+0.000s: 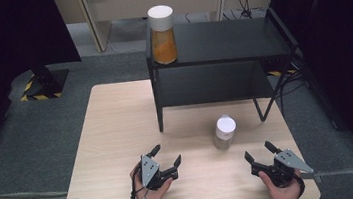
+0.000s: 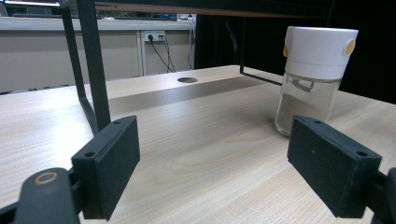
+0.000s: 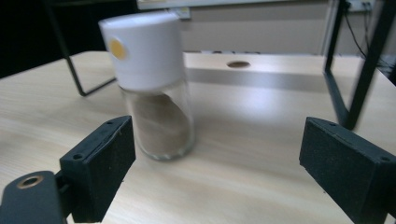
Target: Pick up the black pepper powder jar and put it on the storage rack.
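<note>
I see a pale wood tabletop [image 1: 113,137] on grey carpet, with a black two-tier shelf [image 1: 218,44] standing at its far side and a tall white-capped jar [image 1: 162,34] of orange contents on the shelf's top left corner. In front of the shelf, on the tabletop, stands a small clear glass jar [image 1: 224,132] with a white cap bearing yellow dots, partly filled with brownish powder; its contents blur in my right gripper view. My left gripper [image 1: 167,160] and right gripper [image 1: 259,154] rest near the front edge, fingers released and empty, the jar between them and farther back.
</note>
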The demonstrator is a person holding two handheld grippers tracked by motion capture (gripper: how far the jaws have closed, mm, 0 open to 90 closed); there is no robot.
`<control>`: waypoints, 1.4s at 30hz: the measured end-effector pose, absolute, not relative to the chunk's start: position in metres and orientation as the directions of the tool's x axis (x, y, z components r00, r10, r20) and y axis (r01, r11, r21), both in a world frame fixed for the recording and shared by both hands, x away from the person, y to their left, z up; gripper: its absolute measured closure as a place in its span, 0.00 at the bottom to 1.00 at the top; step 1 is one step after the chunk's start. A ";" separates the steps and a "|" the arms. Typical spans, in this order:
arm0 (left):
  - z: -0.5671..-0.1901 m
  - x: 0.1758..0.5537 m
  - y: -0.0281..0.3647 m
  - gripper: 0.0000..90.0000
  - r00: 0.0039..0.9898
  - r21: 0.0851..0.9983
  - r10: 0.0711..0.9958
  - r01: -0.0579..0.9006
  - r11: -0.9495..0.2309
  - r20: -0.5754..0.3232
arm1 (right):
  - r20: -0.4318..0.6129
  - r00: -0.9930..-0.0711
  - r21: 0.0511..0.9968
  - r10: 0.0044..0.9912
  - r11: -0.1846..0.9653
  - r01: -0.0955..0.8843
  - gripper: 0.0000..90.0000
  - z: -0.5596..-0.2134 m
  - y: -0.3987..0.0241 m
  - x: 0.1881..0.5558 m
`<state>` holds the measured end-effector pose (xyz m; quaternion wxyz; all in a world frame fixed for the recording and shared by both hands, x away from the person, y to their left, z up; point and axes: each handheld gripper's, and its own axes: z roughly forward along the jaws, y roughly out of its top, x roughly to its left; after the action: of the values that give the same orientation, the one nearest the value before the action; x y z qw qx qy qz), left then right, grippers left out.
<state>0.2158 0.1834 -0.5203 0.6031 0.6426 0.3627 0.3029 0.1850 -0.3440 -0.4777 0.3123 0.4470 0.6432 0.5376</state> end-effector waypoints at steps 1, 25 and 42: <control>-0.520 0.216 0.184 0.18 0.553 0.995 0.832 0.101 -0.009 -0.049 | 0.076 -0.415 0.972 0.907 0.025 0.234 0.12 -0.476 -0.342 0.186; -0.520 0.216 0.183 0.18 0.557 0.995 0.829 0.097 -0.016 -0.041 | 0.026 -0.533 0.954 0.845 0.139 0.266 0.16 -0.453 -0.304 0.256; -0.520 0.216 0.183 0.18 0.558 0.995 0.829 0.095 -0.022 -0.035 | 0.022 -0.550 0.945 0.835 0.163 0.284 0.29 -0.456 -0.295 0.277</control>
<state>0.2161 0.1829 -0.5200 0.6011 0.6464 0.3573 0.3053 0.2767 -0.2947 -0.4560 0.2673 0.3916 0.7140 0.5151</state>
